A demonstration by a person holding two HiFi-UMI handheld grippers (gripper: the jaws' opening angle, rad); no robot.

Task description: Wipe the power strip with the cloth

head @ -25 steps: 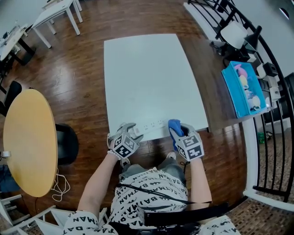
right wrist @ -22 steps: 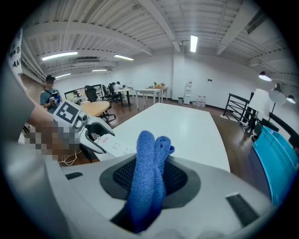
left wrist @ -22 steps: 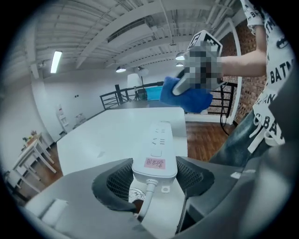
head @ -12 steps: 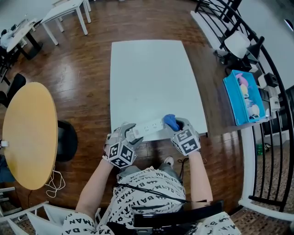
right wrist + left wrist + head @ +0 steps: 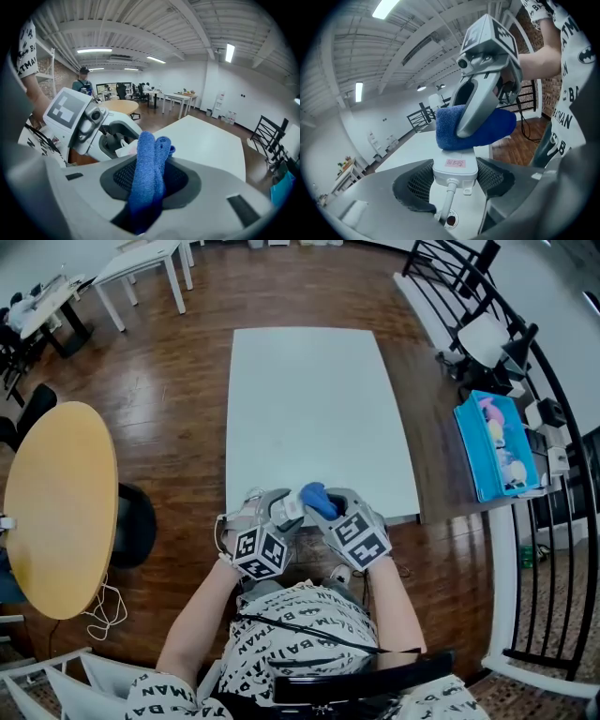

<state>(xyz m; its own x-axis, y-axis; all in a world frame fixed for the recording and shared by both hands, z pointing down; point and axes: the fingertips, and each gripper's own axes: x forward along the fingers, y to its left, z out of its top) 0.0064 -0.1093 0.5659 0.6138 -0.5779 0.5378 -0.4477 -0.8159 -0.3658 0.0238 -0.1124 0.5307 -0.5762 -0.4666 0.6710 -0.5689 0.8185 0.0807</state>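
White table (image 5: 319,399), cloth (image 5: 314,498) on power strip (image 5: 454,171), pastel-filled bin (image 5: 473,457)

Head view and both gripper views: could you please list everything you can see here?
table: one, white, centre
power strip: one, white, held at its near edge
cloth: one, blue, against the strip's far end
round table: one, yellow, left
desk: one, white, far left
bin: one, blue, right
railing: one, black, right
left gripper: one, grey, jaws clamped on the power strip
right gripper: one, grey, jaws clamped on the cloth
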